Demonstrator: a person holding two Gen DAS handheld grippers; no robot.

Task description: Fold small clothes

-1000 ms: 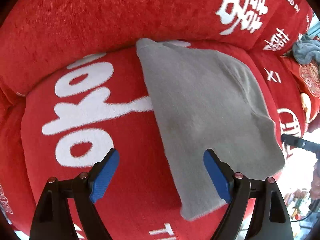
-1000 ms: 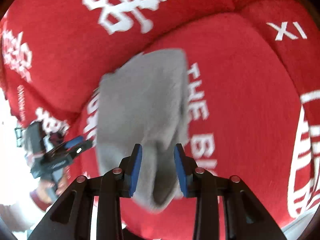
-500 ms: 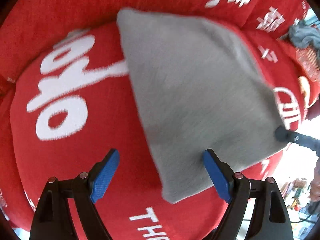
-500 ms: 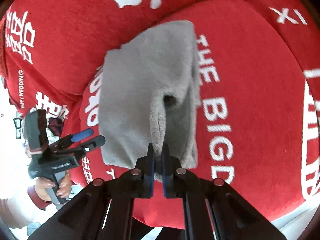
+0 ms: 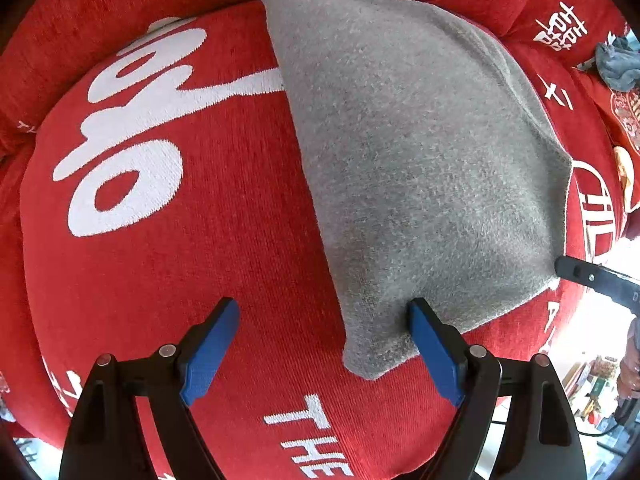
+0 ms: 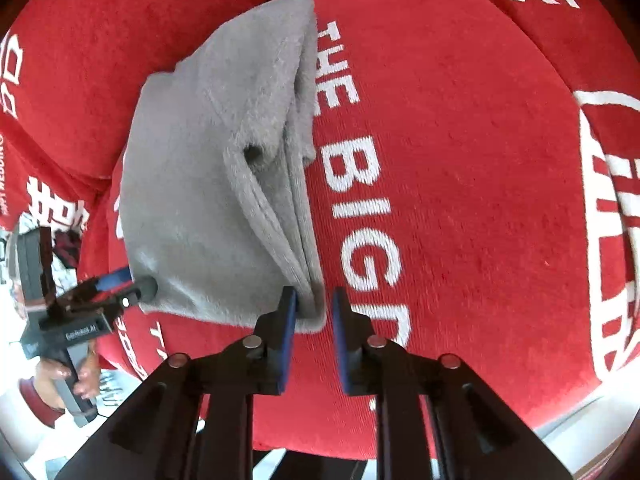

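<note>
A folded grey fleece cloth (image 5: 416,152) lies on a red sofa cushion (image 5: 200,264) with white lettering. My left gripper (image 5: 324,336) is open above the cushion, its right finger touching the cloth's near corner. In the right wrist view the cloth (image 6: 208,184) shows its folded layers at the near edge. My right gripper (image 6: 314,312) stands slightly open around that folded corner, the blue pads a little apart. The left gripper (image 6: 132,284) shows there at the cloth's far corner, held by a hand.
The red sofa backrest (image 5: 120,4) rises behind the cushion. Another grey garment (image 5: 616,64) lies far right on the sofa. The right gripper's black tip (image 5: 576,272) shows at the cloth's right corner. The cushion's front edge (image 6: 560,412) drops off close by.
My right gripper, shut on the cloth's folded corner half a second ago, has opened a little. The left gripper has moved closer to the cloth's near corner.
</note>
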